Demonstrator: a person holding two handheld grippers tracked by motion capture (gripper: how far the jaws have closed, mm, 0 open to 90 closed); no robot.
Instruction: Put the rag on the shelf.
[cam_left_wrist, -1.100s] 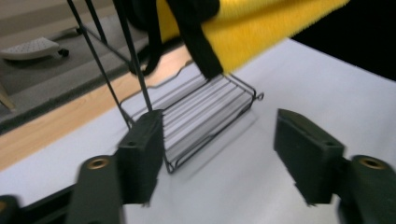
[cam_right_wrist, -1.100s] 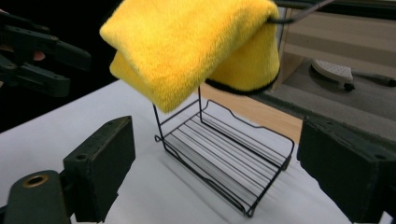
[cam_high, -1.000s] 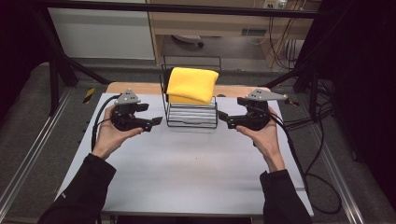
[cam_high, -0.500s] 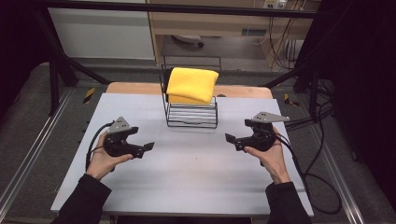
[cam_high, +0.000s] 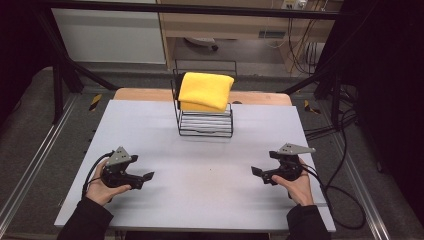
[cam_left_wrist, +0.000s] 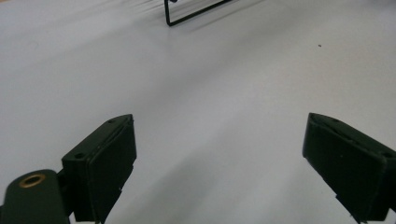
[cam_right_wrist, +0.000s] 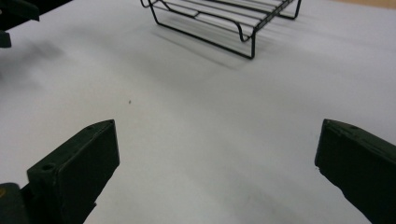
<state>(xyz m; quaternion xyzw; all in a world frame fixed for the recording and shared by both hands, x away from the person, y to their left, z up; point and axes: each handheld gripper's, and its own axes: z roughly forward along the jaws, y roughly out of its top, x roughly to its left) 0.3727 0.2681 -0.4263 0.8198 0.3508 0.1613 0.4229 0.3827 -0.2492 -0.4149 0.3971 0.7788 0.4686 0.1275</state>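
Presently, left claw (cam_high: 148, 176) and right claw (cam_high: 256, 171) stand released, nothing between the jaws, low over the pale grey desk (cam_high: 210, 165), well apart. Beyond, between them at the far edge, a folded yellow cloth (cam_high: 205, 91) rests on a black wire rack (cam_high: 206, 122).

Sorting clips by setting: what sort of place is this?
Probably a lab recording bench: a plain grey table inside a black metal frame, loose cables on the floor, hand-held black grippers.

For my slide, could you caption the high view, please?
Folded yellow cloth on wire rack; open left gripper and right gripper apart.
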